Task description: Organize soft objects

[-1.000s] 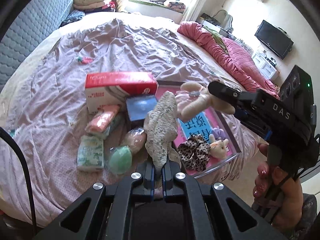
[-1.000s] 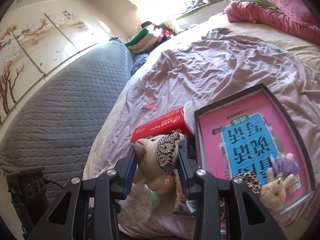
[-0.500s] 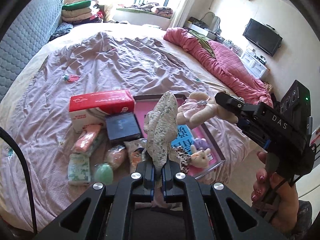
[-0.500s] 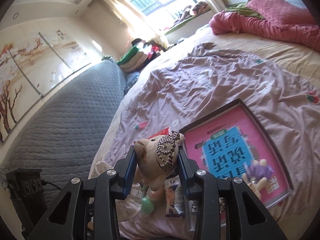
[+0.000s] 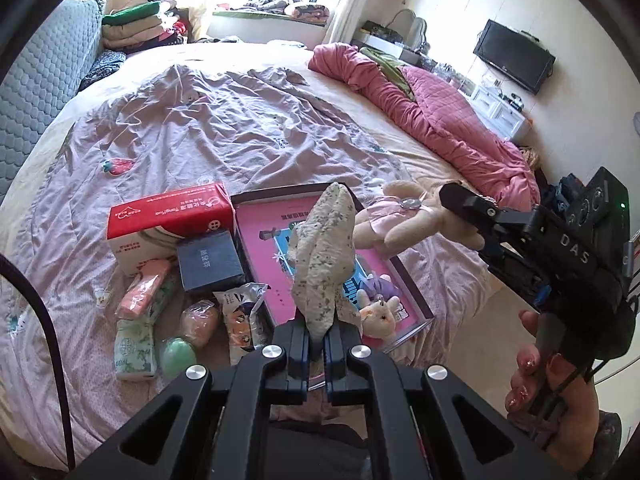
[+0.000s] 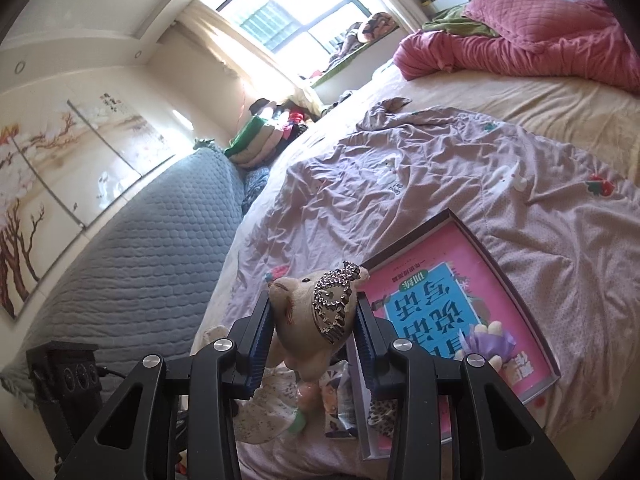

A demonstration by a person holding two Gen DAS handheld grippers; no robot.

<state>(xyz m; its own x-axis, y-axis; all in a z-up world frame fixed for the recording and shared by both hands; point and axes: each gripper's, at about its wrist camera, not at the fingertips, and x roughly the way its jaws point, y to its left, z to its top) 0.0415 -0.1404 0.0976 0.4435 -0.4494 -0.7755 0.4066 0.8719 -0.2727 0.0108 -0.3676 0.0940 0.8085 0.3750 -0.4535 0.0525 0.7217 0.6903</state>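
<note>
With both claws clamped shut, I hold a speckled cloth (image 5: pixel 324 256) in my left gripper (image 5: pixel 316 348) and a crowned plush bunny (image 6: pixel 316 320) in my right gripper (image 6: pixel 314 340), both raised above the pink box tray (image 5: pixel 416 304). I judge this the carrying step. Next I need a clear spot in the tray, beside the small plush toys (image 5: pixel 378 312), then a gentle release.

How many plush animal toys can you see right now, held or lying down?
2, maybe more hidden. The beige plush rabbit is clamped between the right gripper fingers; a small cream bunny lies in the pink box, near its front corner.
</note>
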